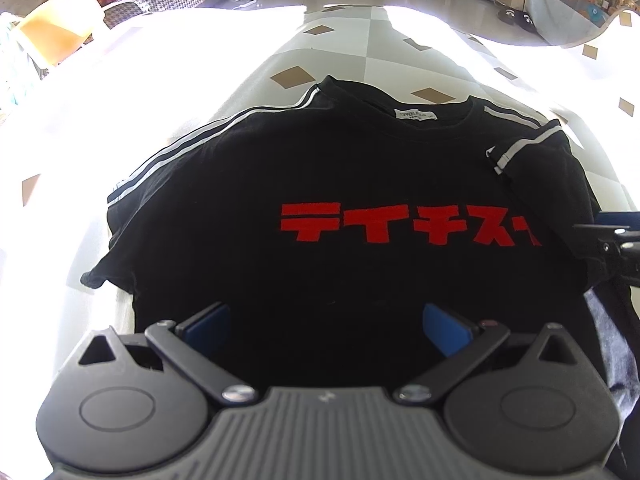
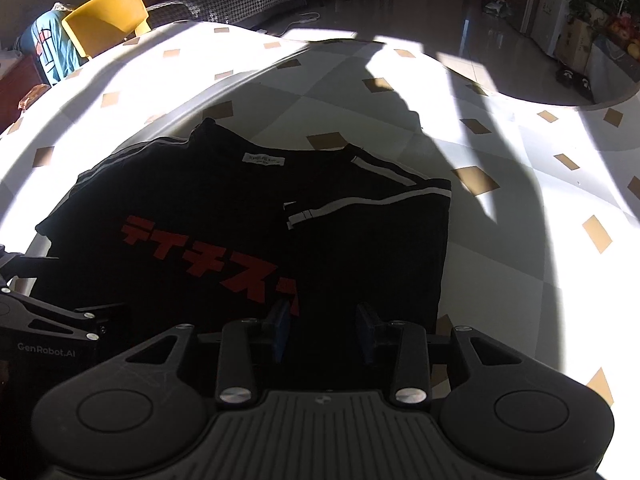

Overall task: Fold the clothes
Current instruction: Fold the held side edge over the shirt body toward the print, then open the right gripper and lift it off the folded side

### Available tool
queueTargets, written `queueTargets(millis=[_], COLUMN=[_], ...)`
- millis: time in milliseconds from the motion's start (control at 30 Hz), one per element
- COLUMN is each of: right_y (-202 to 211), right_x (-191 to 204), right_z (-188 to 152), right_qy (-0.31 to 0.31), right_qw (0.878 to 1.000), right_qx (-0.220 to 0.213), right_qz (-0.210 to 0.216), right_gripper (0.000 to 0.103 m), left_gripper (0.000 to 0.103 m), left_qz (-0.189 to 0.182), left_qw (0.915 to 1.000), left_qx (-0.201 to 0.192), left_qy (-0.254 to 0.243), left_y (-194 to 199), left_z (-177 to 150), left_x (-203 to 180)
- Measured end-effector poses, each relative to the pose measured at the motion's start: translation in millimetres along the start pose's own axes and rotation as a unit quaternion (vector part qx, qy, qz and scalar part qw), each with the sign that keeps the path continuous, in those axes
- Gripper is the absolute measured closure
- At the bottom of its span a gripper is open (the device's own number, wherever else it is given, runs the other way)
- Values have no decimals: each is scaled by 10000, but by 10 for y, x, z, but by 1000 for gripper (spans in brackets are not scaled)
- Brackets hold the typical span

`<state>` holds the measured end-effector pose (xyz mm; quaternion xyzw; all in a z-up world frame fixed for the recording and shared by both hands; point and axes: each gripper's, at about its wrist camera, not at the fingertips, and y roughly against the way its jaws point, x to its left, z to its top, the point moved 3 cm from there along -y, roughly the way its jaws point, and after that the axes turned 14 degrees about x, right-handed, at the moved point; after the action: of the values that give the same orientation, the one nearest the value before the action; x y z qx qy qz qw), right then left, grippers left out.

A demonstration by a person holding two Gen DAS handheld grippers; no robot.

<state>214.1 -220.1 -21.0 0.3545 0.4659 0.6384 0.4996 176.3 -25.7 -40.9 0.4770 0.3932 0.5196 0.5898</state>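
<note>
With the black T-shirt (image 1: pixel 340 184) lying flat mid-table (image 2: pixel 520 208), one sleeve side folded in, I hover both parted, empty claws, left gripper (image 1: pixel 326 322) and right gripper (image 2: pixel 322 326), and judge the unfolded sleeve side needs pinching next.

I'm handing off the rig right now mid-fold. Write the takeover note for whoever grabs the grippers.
Left gripper: open, empty, over the shirt's lower middle.
Right gripper: open, nothing gripped, over the folded-in side.
Black T-shirt: lies print-up on the tablecloth, collar away from you.
Done: one side and its sleeve folded over the front.
Left: fold the other sleeve in, then fold bottom to collar.
</note>
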Motion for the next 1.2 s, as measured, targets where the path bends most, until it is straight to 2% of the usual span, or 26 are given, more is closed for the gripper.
queueTargets(millis=[167,333,567,733,800,933,1100,1200], right_y=[-43,0,-219,-426,-481,-478,-447,-367], right_x=[4,-39,104,95,75,63,54,45], right_z=[20,158,351,417,428,468,523,566], right_qy=[27,-216,-100,-251,-347,-500,-742,-881], right_qw=[9995,9985,9989,9989,9984,9975,9955,9933], right_qx=[-125,-478,-453,-322,-319,-391,-493,-666], right_qz=[-272,-128,-36,-241,-324,-295,-334,-332], right_gripper=[68,68,68,68,73,90,97,98], left_gripper=[0,0,0,0,0,0,0,0], left_qz=[9,17,-1,-6,-11,-17,-20,-27], left_qw=[10000,10000,9999,9996,9994,9989,9984,9984], left_qx=[17,62,131,199,232,313,403,400], left_qy=[0,33,103,212,269,359,395,398], left_y=[-2,-35,-66,-84,-98,-137,-211,-213], left_z=[-17,-15,-3,-1,-1,-7,-1,1], left_x=[5,15,49,144,191,258,273,284])
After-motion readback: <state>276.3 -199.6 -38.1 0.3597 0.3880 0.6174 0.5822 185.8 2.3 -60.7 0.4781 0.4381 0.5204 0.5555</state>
